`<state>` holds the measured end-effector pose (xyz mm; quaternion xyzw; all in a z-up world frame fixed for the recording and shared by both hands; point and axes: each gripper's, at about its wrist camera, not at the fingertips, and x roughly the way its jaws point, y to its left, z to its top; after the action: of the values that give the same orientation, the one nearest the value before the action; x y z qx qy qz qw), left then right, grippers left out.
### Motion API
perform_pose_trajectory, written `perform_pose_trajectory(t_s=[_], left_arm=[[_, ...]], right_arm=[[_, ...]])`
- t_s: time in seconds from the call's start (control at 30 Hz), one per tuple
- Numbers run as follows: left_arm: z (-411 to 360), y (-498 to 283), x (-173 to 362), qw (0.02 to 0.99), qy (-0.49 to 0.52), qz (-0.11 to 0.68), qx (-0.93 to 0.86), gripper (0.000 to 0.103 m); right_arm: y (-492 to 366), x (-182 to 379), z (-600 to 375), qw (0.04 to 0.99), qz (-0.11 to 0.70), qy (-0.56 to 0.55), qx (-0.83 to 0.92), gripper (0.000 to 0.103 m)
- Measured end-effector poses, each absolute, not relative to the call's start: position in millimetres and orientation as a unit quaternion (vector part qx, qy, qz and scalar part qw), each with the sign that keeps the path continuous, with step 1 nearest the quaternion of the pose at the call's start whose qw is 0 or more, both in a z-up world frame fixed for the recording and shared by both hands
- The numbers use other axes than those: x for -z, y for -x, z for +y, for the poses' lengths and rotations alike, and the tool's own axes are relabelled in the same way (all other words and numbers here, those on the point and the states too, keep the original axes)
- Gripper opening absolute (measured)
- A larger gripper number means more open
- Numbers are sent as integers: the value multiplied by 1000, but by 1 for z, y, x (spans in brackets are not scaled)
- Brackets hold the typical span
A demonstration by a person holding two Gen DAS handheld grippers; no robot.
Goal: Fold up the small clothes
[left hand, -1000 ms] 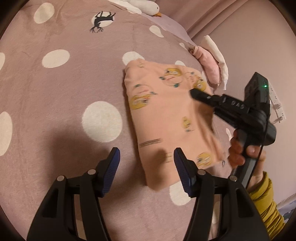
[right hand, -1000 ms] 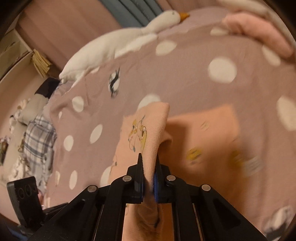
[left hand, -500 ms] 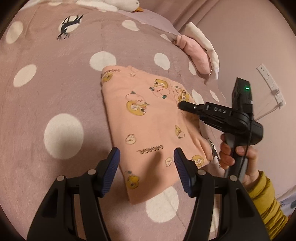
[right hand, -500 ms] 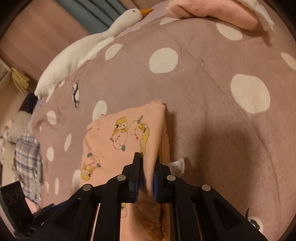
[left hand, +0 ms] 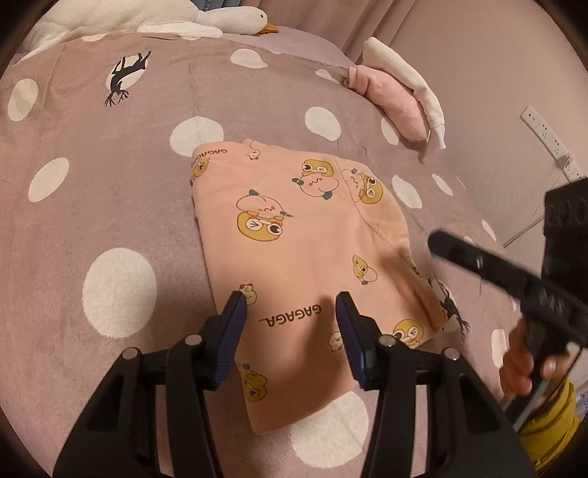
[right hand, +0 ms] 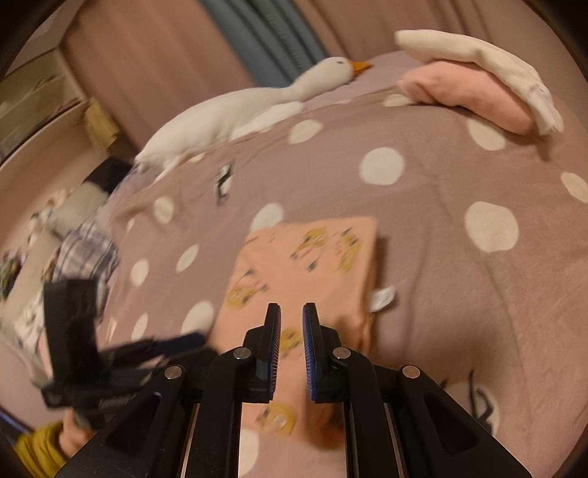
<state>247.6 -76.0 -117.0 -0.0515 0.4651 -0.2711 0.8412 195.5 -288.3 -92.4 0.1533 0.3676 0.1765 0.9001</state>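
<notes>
Left wrist view is sharp: the left gripper (left hand: 290, 312) hangs over the near end of the folded peach garment (left hand: 305, 250), its jaws apart and just narrowed, the pads not pressing the cloth seen between them. That garment lies flat on the spotted bedspread (left hand: 110, 184). Off its right edge the right gripper (left hand: 441, 242) is blurred and side-on, a hand (left hand: 522, 364) on its grip cut by the frame. Right wrist view alone shows those jaws (right hand: 292, 323) with a slim empty gap, the garment (right hand: 312, 264) smeared below. Farther back sit pink and white folded clothes (left hand: 397, 95) and a plush goose (left hand: 147, 18).
</notes>
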Motion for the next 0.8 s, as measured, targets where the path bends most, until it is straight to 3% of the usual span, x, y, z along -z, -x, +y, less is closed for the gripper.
perform_pose_trajectory(t_s=[0.33, 0.7, 0.8], left_arm=[[-85, -249, 131, 837, 26, 476, 269, 42], [-87, -247, 133, 838, 16, 475, 267, 42], [-87, -247, 134, 839, 14, 474, 267, 42]], right_arm=[[-197, 138, -278, 882, 435, -113, -145, 11], [-185, 141, -287, 875, 433, -149, -157, 11], [-180, 120, -285, 886, 398, -150, -183, 11]])
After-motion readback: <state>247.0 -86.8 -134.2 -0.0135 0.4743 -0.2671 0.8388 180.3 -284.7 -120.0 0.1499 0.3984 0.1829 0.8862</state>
